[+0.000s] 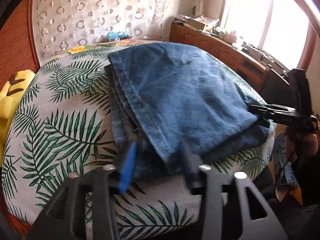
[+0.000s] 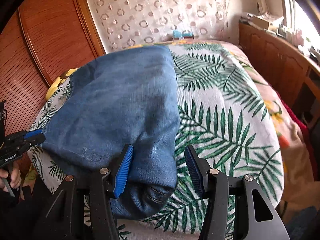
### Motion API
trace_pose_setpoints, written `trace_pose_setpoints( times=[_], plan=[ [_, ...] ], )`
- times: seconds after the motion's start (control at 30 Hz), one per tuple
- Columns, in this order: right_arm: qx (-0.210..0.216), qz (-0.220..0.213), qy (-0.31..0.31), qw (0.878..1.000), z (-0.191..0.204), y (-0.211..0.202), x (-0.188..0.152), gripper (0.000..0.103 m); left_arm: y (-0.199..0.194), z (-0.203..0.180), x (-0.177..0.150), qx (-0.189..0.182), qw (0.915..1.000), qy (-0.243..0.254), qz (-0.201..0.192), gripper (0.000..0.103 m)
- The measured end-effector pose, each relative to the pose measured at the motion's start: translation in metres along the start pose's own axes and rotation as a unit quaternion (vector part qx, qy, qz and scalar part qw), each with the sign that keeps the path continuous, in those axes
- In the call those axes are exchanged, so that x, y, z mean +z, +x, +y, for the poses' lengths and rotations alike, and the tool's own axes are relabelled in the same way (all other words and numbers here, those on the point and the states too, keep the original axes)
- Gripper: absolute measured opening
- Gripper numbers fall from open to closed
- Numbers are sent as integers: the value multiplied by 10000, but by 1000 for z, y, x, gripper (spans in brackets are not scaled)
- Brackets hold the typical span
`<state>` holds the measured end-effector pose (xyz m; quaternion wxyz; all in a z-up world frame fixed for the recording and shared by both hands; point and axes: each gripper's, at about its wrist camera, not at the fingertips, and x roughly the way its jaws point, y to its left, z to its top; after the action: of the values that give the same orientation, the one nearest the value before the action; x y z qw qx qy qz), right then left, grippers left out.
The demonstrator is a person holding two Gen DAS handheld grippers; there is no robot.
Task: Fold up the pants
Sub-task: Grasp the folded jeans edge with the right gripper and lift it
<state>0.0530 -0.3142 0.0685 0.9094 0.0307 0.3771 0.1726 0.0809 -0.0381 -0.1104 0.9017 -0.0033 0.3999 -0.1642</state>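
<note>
ahead: folded jeans (image 2: 124, 108) fill the lane | right of right gripper (image 2: 159, 169): bare leaf-print bedspread (image 2: 230, 110), open | far right: wooden cabinet (image 2: 280, 64) blocks

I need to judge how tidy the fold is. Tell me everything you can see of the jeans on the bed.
The jeans are blue, faded denim, folded into a thick stack of layers with stitched seams along one edge. They lie flat on the leaf-print bedspread, near its front edge. The left gripper and the right gripper each straddle a near corner, jaws apart. One lower layer sticks out past the top one.
</note>
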Motion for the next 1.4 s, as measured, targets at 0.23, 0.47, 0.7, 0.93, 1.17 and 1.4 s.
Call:
trace_pose_setpoints(
  times=[0.23, 0.47, 0.7, 0.93, 1.17, 1.4],
  plan=[
    [-27, -113, -76, 9999, 2, -4, -4, 55, 7, 0, -4, 28, 10000, 11, 38, 49],
    [-72, -169, -40, 9998, 2, -2, -7, 55, 2, 0, -4, 51, 10000, -29, -32, 50],
    [236, -83, -35, 9997, 4, 0, -8, 32, -17, -4, 5, 167, 9994, 34, -307, 50],
    [281, -337, 63, 9990, 7, -12, 1, 14, -29, -8, 15, 182, 9985, 108, -498, 50],
    [389, -861, -219, 9953, 31, -44, 22, 13, -33, -5, 15, 237, 9984, 72, -517, 50],
    [721, -1110, -857, 9875, 87, -52, 47, 12, -57, 14, 14, 379, 9963, -101, -768, 50]
  ],
)
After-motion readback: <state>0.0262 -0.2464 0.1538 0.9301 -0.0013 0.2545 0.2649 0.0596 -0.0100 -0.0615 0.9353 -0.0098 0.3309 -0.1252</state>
